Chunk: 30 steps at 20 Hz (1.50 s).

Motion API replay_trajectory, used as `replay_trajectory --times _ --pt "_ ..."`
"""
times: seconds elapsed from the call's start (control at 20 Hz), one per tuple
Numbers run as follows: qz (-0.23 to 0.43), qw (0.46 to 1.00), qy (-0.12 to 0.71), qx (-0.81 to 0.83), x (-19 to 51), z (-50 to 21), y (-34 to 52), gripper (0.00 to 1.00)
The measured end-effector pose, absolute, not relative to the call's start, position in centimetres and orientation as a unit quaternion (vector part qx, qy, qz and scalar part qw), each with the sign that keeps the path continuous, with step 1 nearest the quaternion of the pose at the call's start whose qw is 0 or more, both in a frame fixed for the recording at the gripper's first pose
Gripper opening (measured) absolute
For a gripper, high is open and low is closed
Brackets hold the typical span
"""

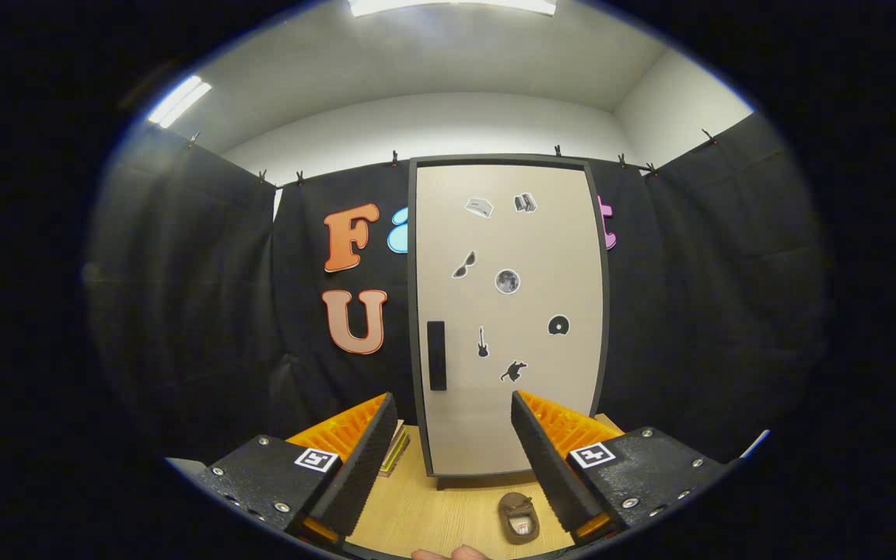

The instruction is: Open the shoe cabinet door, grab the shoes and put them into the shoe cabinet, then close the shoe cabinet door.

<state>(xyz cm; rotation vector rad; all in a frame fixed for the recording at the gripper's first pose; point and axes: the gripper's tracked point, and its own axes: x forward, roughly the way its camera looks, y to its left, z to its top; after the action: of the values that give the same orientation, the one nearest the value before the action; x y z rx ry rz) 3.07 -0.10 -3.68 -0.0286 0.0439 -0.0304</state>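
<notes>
- The gripper (453, 420) is held in front of the shoe cabinet (509, 311), and its two fingers stand wide apart with nothing between them — the jaws are released.
- The cabinet stands upright on a light wooden table (417, 509), against the black cloth wall. Its pale door (510, 257) sits flush inside the dark frame, so I judge it as fully closed.
- A dark vertical handle (436, 355) is on the left side of the door, about at the middle height. It lies beyond the fingertips, a little above the left finger, and nothing touches it.
- One small brown shoe (519, 517) lies on the table in front of the cabinet, near its base, just beside the inner edge of the right finger. I can see only one shoe; whether there is a second one, I cannot tell.
- Some flat things like books (395, 449) lie to the left of the cabinet, partly hidden behind the left finger.
- A fingertip of the person (448, 554) shows low in the gripper view.
- Progress, as I judge it: no step is done yet. The door must be opened by the handle, then the shoe must be grasped and placed inside, and at last the door must be shut again — all of this is left.
</notes>
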Motion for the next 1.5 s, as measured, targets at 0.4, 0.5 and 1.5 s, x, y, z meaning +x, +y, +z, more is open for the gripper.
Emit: replay_trajectory --times 0.4,0.5,1.5 --pt "-0.024 0.996 0.086 -0.007 5.2 -10.2 -1.5 0.93" --pt "-0.019 0.994 0.108 -0.005 6.1 -12.5 -2.0 0.93" --pt "0.09 0.982 0.156 0.053 15.1 -18.1 -3.2 0.88"
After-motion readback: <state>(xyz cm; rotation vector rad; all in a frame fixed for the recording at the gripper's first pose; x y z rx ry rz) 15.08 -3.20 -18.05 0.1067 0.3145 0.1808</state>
